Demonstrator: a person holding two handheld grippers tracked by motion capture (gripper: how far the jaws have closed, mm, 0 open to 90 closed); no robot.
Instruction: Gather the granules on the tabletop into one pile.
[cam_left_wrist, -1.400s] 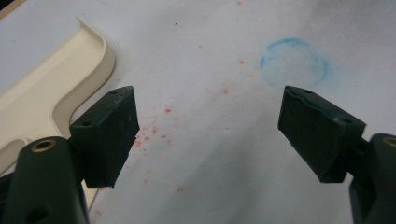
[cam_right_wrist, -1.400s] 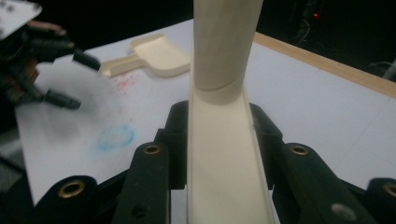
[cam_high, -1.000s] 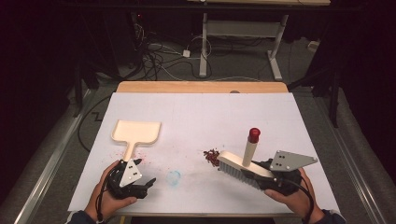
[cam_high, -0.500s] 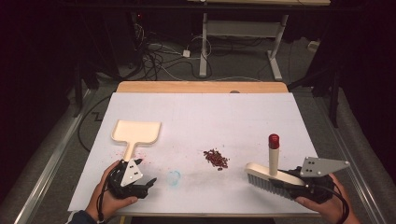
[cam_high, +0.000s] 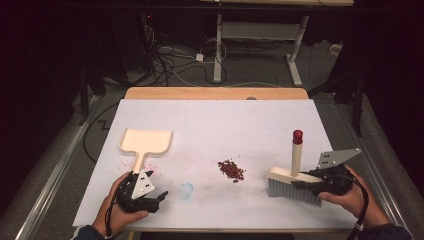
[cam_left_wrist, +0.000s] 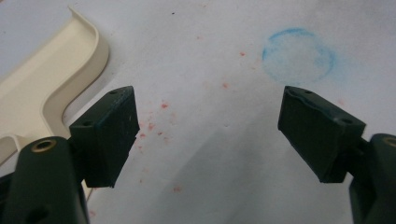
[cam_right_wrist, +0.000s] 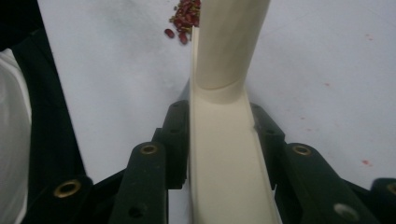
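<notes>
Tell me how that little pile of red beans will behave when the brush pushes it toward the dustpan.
The red beans are small, loose and rounded, so they will probably scatter and roll rather than move as one clump. The white table cover looks smooth, so they should slide easily. The brush is wider than the pile, yet some may slip past its ends before the dustpan.

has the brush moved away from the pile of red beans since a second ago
Yes. The brush, clamped in the right gripper, now sits well right of the red beans in the high view; earlier its bristles touched the pile.
</notes>
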